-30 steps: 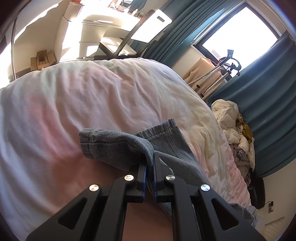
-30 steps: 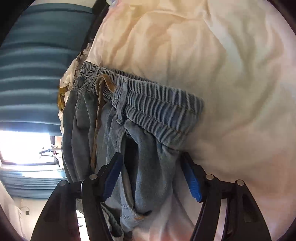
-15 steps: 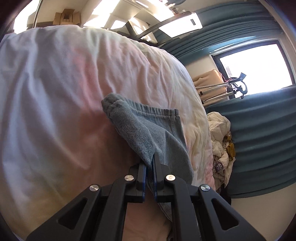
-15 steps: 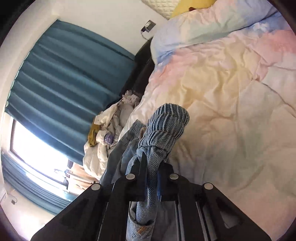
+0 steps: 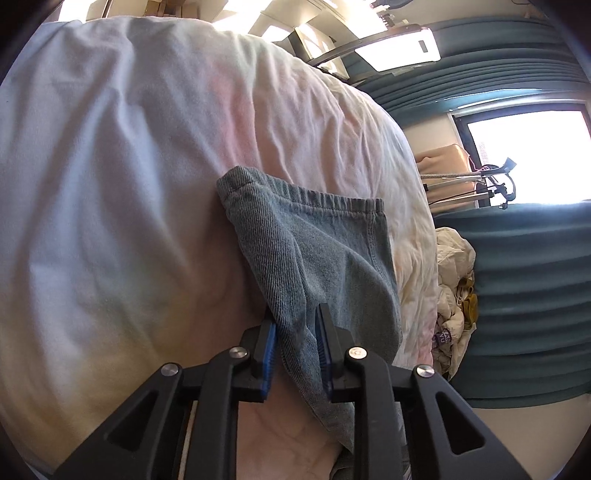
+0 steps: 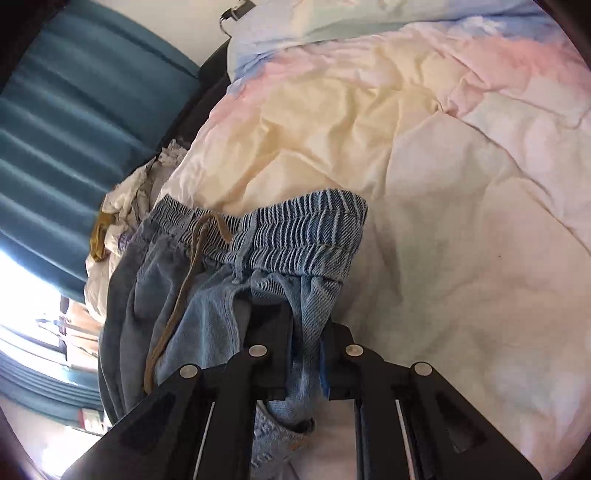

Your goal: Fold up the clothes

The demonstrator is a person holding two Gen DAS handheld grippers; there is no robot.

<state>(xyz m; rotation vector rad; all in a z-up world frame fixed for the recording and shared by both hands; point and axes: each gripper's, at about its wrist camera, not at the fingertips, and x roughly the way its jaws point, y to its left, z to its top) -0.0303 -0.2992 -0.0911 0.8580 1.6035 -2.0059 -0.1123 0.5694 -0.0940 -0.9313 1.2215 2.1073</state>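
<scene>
Light blue denim shorts lie on a pastel duvet. In the left wrist view their hemmed leg end (image 5: 317, 236) rests flat on the duvet (image 5: 129, 184). My left gripper (image 5: 295, 332) has its jaws a little apart, with a fold of the denim still lying between the blue pads (image 5: 269, 343). In the right wrist view the elastic waistband (image 6: 295, 232) with a brown drawstring (image 6: 184, 280) lies on the duvet (image 6: 461, 221). My right gripper (image 6: 306, 343) is shut on a bunch of denim just below the waistband.
A pile of cream and yellow clothes (image 5: 454, 280) sits beside the bed under teal curtains (image 5: 528, 295). A bright window (image 5: 532, 155) and a metal stand (image 5: 476, 177) are beyond it. A pale blue pillow (image 6: 332, 33) lies at the head of the bed.
Both grippers brought the shorts down onto the duvet, and the raised waistband now lies flat. My left gripper's jaws have parted from tightly pinched. The right one shut on the denim a second ago and still holds it.
</scene>
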